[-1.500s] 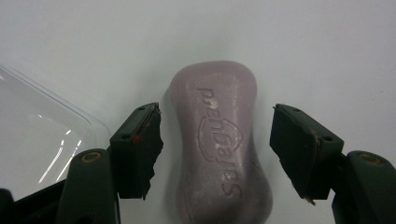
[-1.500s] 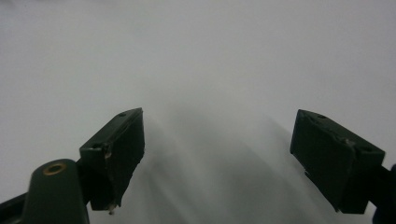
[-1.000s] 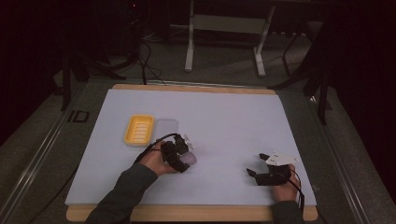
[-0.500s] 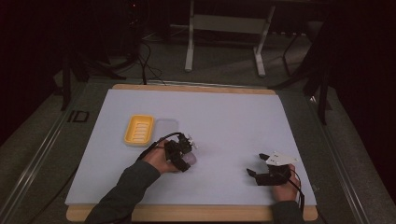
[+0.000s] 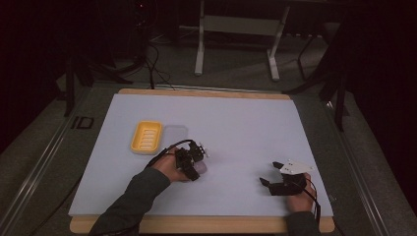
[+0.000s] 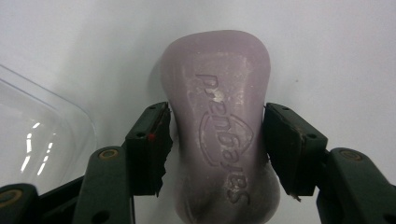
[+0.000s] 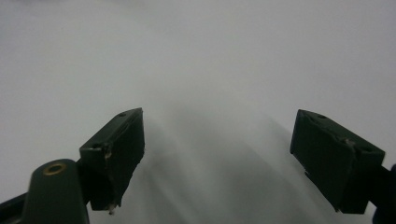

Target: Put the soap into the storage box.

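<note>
The left gripper (image 6: 217,140) straddles the lilac soap bar (image 6: 219,121), which lies flat on the white table (image 5: 246,128) just beside the clear lid (image 6: 42,135); its jaws have just been closing and both pads (image 6: 289,149) now appear to meet the bar's narrow waist, probably chosen as the surest place to pinch. The yellow soap dish (image 5: 146,136) sits near, likely the destination. The right gripper (image 7: 219,154) rests well apart, jaws spread and empty, out of the way.
</note>
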Demonstrator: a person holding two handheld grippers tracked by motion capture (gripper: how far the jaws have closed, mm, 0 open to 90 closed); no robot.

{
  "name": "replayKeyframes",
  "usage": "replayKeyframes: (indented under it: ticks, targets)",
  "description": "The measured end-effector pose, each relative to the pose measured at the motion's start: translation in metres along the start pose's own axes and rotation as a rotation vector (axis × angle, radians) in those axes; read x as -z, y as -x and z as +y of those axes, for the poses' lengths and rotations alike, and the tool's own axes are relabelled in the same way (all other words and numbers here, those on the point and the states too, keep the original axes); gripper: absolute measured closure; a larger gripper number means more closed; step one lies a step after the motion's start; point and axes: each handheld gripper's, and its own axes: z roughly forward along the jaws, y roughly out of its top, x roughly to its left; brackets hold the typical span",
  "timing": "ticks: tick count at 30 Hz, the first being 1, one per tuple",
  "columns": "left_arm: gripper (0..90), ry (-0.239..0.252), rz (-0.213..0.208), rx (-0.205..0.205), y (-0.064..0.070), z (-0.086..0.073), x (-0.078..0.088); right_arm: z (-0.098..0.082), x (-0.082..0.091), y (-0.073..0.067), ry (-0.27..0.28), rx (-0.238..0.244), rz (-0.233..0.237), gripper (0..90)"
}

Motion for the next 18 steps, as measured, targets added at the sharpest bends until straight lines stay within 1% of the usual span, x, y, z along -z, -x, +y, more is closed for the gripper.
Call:
replayKeyframes:
  ticks: [6, 11, 18]
  targets:
    - [44.8, -0.020, 0.006, -0.010, 0.0008, 0.0025, -0.0013, 0.0000, 0.0000, 0.0001, 0.000, 0.001, 0.000, 17.4]
    - [44.9, -0.031, 0.011, -0.009, 0.0015, 0.0056, -0.0026, 0.0000, -0.0001, 0.0000, -0.001, 0.000, 0.000, 17.4]
    - [44.8, -0.054, 0.000, -0.010, 0.0001, 0.0103, -0.0056, 0.0002, -0.0003, 0.0000, -0.005, 0.001, 0.000, 17.4]
